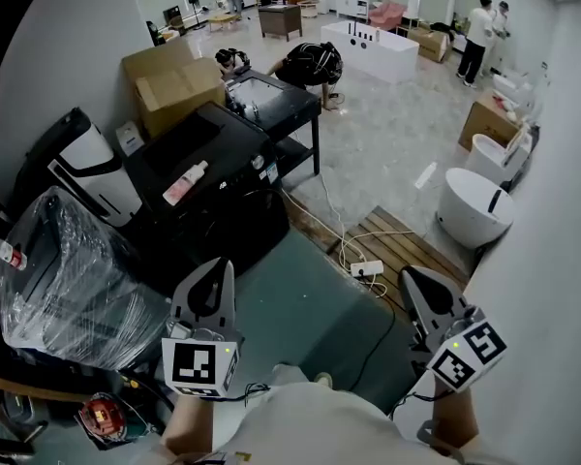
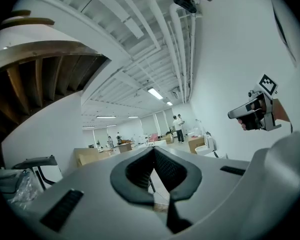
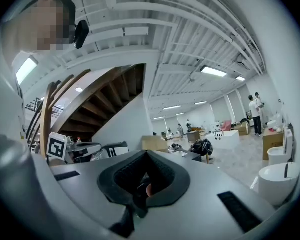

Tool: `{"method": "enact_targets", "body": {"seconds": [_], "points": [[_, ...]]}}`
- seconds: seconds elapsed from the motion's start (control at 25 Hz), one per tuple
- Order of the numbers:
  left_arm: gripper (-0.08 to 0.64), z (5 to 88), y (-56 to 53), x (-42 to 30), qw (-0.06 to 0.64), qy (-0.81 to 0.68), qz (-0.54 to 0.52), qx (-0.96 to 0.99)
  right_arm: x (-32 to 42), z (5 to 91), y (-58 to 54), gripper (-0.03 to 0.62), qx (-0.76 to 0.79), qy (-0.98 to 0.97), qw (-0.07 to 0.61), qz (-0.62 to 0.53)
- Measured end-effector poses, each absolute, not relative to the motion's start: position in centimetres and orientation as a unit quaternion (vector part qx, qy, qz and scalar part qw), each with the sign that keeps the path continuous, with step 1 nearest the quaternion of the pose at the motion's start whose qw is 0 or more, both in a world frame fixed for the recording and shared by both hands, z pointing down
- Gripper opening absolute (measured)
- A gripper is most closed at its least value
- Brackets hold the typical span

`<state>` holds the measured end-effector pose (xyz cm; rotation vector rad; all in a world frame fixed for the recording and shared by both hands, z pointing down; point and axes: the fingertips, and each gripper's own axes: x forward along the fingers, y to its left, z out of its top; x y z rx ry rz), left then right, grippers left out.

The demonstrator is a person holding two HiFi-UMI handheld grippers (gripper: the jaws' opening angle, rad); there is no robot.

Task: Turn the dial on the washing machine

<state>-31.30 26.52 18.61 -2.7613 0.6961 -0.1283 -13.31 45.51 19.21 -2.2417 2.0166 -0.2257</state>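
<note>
Our left gripper had its jaws pressed together with nothing between them, and the right gripper looked clenched and empty as well. Both hung low over the floor, pointing into the room. We could not find the washing machine or its dial in any view; only a black cabinet and cardboard boxes stood near. We judged the task as not begun: reaching, gripping and turning the dial were all left.

Left of centre, a black cabinet carries a pink-and-white bottle on its side. Right of centre, a wooden pallet on the floor holds a white power strip.
</note>
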Motion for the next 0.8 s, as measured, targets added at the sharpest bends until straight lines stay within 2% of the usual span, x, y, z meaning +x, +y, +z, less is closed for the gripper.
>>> {"method": "enact_targets", "body": {"seconds": [0.44,0.8], "points": [[0.018,18.6,26.4,-27.5,0.154,0.223,-0.022,-0.962,-10.4,20.8,45.2,0.028,-0.752,0.653,0.057,-0.075],[0.018,19.1,21.6,-21.5,0.139,0.221,-0.019,-0.965,-6.7,20.5,40.8,0.028,-0.751,0.658,0.036,-0.051]]}}
